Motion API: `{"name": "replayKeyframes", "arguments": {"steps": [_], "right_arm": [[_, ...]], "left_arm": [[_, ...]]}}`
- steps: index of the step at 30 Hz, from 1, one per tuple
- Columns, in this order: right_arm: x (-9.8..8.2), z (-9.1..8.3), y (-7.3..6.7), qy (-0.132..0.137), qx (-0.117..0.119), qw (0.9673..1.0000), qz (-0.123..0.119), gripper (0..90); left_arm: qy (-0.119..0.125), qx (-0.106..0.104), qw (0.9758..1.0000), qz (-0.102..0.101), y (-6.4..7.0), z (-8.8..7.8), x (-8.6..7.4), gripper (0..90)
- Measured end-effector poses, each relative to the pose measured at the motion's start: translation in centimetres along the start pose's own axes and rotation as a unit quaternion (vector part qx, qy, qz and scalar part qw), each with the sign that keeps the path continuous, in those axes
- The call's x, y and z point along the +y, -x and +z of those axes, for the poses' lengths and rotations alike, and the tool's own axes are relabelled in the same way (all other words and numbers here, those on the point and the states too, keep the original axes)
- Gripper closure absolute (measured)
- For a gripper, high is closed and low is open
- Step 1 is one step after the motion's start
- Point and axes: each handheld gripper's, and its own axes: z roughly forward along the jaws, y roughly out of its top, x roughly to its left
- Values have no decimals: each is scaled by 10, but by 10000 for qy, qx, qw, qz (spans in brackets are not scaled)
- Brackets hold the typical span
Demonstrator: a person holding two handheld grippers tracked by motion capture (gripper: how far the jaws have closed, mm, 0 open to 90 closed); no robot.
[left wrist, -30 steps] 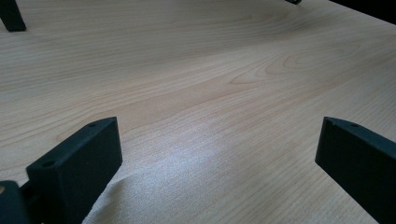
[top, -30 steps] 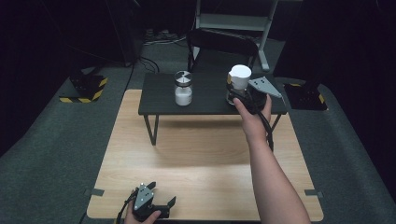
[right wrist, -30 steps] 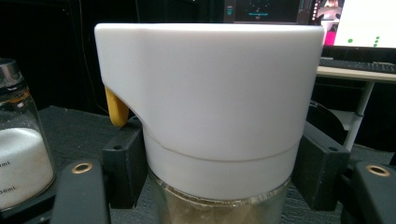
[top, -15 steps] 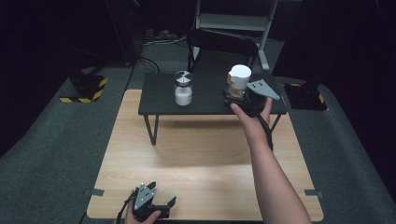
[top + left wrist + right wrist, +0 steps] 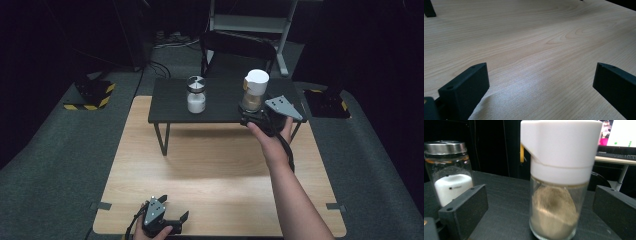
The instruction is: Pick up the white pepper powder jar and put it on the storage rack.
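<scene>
Since a second ago the right gripper (image 5: 254,119) has let go of the white-lidded jar (image 5: 254,91) and drawn slightly nearer, its jaws released wide on either side of it. The jar stands upright at the right of the small black counter (image 5: 220,111), a silver-lidded jar (image 5: 195,94) to its left. The left gripper (image 5: 167,218), jaws apart and empty, rests at the near edge of the wooden counter (image 5: 215,165).

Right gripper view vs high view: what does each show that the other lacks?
Right gripper view alone: a lit monitor on a desk behind.
High view alone: the pale wooden table, the left gripper resting near its front edge, and a black chair.
Both: the white-capped glass jar of tan powder between the open right gripper, the steel-lidded glass jar of white powder, the black shelf.
</scene>
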Motion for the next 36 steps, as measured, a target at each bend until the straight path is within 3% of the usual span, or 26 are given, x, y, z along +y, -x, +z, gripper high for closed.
{"name": "replayKeyframes", "arguments": {"steps": [25,36], "right_arm": [[-46,-84,6,192,346,9992,14,0],[-79,-116,10,58,409,9991,81,0]], "left_arm": [[-31,-11,10000,88,1,1,1,10],[-34,10,9999,119,2,1,1,10]]}}
